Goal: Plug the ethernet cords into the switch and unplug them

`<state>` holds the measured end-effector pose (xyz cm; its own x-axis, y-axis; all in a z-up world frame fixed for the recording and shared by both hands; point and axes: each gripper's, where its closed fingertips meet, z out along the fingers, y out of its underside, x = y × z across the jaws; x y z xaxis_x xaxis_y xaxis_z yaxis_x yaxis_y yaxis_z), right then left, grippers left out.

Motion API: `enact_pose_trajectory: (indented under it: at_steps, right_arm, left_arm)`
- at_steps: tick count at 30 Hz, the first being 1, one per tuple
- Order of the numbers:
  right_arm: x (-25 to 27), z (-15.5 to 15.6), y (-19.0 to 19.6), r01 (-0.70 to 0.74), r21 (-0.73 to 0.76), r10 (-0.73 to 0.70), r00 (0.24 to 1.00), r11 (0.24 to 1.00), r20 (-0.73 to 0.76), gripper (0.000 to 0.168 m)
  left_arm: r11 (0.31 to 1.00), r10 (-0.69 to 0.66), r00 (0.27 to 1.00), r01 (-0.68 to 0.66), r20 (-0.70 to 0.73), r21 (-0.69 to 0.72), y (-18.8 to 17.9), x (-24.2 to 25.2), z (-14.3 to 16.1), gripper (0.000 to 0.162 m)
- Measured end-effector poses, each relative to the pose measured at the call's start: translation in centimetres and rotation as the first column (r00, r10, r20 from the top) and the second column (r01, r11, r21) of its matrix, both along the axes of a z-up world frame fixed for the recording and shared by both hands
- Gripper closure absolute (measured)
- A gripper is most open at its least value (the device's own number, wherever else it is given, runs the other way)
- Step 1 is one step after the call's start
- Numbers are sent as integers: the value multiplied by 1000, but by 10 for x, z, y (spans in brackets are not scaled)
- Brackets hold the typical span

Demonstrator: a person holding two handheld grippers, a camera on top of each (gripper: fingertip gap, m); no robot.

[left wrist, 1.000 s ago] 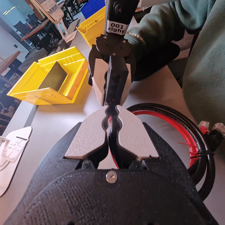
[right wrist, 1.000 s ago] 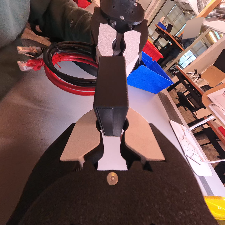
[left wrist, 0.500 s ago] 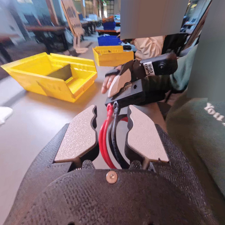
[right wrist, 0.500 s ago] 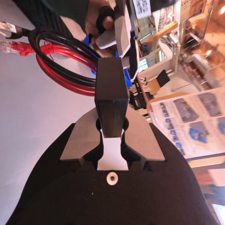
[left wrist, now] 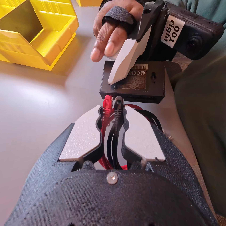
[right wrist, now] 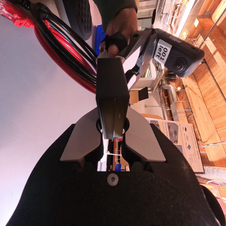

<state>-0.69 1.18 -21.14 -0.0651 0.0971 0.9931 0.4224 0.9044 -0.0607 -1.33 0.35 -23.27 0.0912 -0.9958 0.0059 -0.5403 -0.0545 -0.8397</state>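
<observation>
We squeeze the black switch (right wrist: 111, 95) tight between our right fingers (right wrist: 140, 135), and the red cord (left wrist: 107, 107) and black cord (left wrist: 118, 110) run between our spread left fingers (left wrist: 84, 133), plugged into it.

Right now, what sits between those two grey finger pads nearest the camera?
In the left wrist view, the red cord and black cord run between the open left gripper's pads, plugged into the switch.
</observation>
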Motion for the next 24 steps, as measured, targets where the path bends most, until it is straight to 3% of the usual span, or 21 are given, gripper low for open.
enact_pose_trajectory:
  at_steps: [5,7,9,13,16,17,21,23,24]
  right_arm:
    - [2,5,13,35,-74,-40,997,997,-70,135]
    - [6,11,25,64,-257,-102,985,964,-137,128]
    - [9,15,35,54,-494,-163,970,868,-180,119]
    - [8,13,37,-37,-859,-233,956,510,-179,109]
    - [1,4,34,-74,-991,-281,954,113,-103,92]
    - [-1,3,34,-106,-994,-288,952,0,-102,90]
    - [-11,14,30,-263,-907,-290,942,-328,-168,94]
    - [-16,17,29,-292,-857,-296,939,-424,-173,95]
    - [-17,15,30,-289,-843,-302,940,-454,-160,104]
  left_arm:
    - [998,60,998,-60,0,32,9,-1,5,135]
    - [991,127,992,-127,0,46,18,-6,9,135]
    - [975,220,976,-220,7,16,32,-17,14,136]
    - [913,403,915,-401,18,-79,60,-42,15,136]
    - [890,451,891,-446,49,-94,69,-47,20,136]
    - [891,450,891,-445,49,-92,68,-45,20,136]
    - [890,456,890,-456,19,-19,67,-38,15,136]
    - [882,470,883,-469,2,52,69,-37,13,136]
    - [884,464,886,-463,3,68,68,-35,14,136]
